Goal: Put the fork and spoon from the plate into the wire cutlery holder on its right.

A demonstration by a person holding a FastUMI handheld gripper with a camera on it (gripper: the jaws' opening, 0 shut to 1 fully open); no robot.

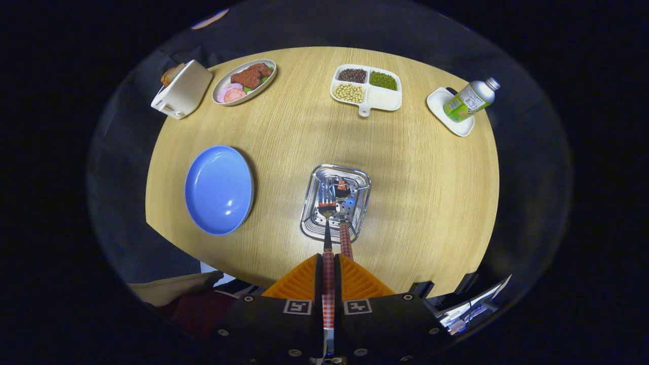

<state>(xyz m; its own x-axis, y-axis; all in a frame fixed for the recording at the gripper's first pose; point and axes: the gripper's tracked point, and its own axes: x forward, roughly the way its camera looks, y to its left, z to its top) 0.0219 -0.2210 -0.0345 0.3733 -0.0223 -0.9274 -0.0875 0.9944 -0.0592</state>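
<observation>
Fingers [328, 271] clamped narrow on checked handle of fork [327, 238], head down inside wire cutlery holder [335, 203] on worktop [416, 192]. Spoon [345, 223] already stands in holder, touching alongside. Blue plate [219, 189] to its left lies bare. Risk: opening with handle tilted could tip fork over the rim; tines may snag the wire base.

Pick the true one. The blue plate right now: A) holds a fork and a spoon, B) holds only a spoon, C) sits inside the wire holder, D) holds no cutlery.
D: the blue plate lies bare left of the wire cutlery holder, while the gripper clamps a checked-handled utensil over the holder.
</observation>
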